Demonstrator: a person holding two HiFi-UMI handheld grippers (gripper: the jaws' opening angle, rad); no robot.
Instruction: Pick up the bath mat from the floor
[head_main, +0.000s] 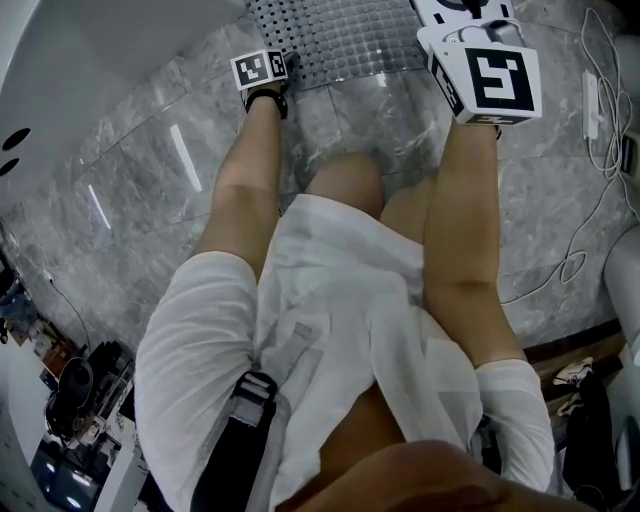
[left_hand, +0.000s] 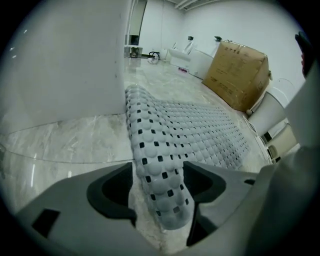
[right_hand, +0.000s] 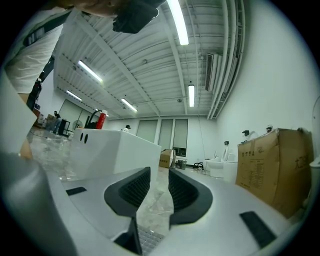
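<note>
Your left tongs stand wide, straddling a raised fold of the bath mat. The fold leans on the right jaw and clears the left one, so nothing is squeezed. The rest of the mat lies flat on the marble floor, right against the white tub wall. Your right tongs are up higher, jaws narrow, pinching a clear edge of that mat. A cardboard box stands beyond it.
</note>
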